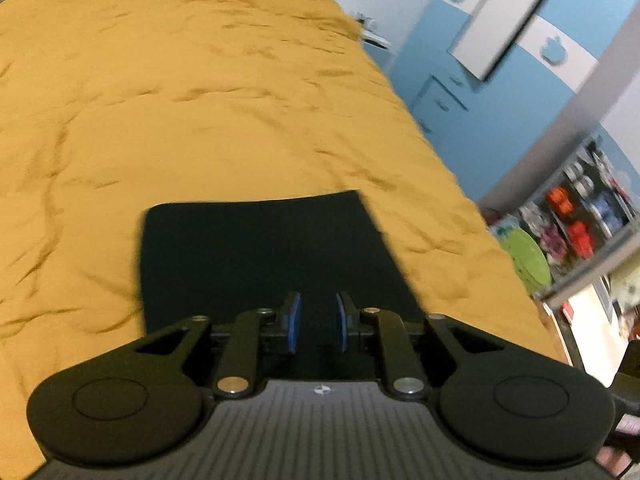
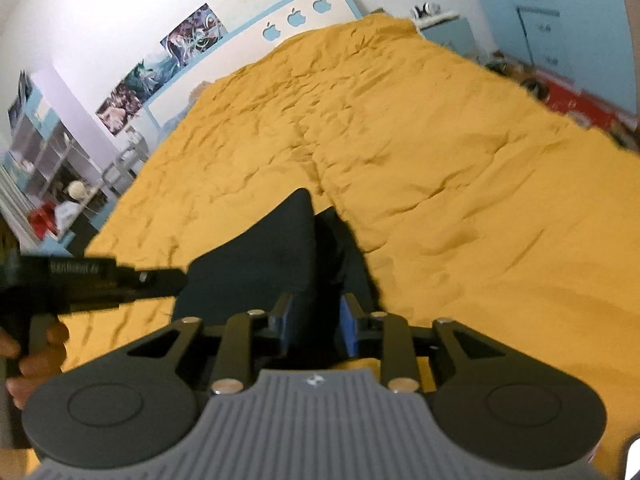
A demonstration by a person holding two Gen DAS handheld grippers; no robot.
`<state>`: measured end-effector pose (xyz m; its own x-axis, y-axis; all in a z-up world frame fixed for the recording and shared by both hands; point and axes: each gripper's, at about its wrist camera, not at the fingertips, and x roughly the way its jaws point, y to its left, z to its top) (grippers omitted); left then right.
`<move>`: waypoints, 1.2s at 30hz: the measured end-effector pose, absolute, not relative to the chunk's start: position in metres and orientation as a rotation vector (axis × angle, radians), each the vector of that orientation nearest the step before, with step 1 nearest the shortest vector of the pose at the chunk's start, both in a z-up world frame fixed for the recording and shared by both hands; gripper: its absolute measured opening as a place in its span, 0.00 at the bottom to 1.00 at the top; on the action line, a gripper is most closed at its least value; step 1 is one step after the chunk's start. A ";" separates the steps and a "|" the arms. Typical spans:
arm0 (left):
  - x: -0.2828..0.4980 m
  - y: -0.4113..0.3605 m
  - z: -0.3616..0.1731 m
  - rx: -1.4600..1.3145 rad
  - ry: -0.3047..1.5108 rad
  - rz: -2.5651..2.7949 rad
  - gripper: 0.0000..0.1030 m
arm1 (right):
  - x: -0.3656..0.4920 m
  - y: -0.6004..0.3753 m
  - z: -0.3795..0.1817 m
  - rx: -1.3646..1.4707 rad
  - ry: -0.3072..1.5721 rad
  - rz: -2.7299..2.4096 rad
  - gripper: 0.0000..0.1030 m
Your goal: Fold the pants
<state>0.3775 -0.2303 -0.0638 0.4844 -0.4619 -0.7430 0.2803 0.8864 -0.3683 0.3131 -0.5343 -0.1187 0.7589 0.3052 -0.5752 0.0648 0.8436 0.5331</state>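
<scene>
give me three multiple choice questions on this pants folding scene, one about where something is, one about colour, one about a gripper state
1. Where do the pants lie?
A. on the bed cover
B. on a chair
C. on the floor

2. What colour is the bed cover?
A. white
B. mustard yellow
C. green

3. How is the right gripper?
A. wide open and empty
B. out of view
C. dark cloth between its fingers

Answers:
1 A, the dark cloth is spread on the cover.
2 B, the cover is yellow in both views.
3 C, a raised fold of the pants passes between the blue pads; the left gripper shows a gap with nothing pinched.
</scene>
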 end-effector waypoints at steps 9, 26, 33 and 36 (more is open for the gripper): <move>0.379 -0.185 -0.091 -0.313 1.009 -0.359 0.19 | 0.334 -0.520 -0.134 0.589 0.781 0.155 0.05; 0.378 -0.201 -0.114 -0.236 1.009 -0.391 0.19 | 0.334 -0.536 -0.125 0.497 0.820 0.074 0.02; 0.370 -0.208 -0.135 -0.130 1.049 -0.364 0.11 | 0.334 -0.537 -0.156 0.500 0.848 0.032 0.01; 0.357 -0.206 -0.133 -0.098 1.063 -0.379 0.10 | 0.333 -0.536 -0.157 0.491 0.847 0.027 0.02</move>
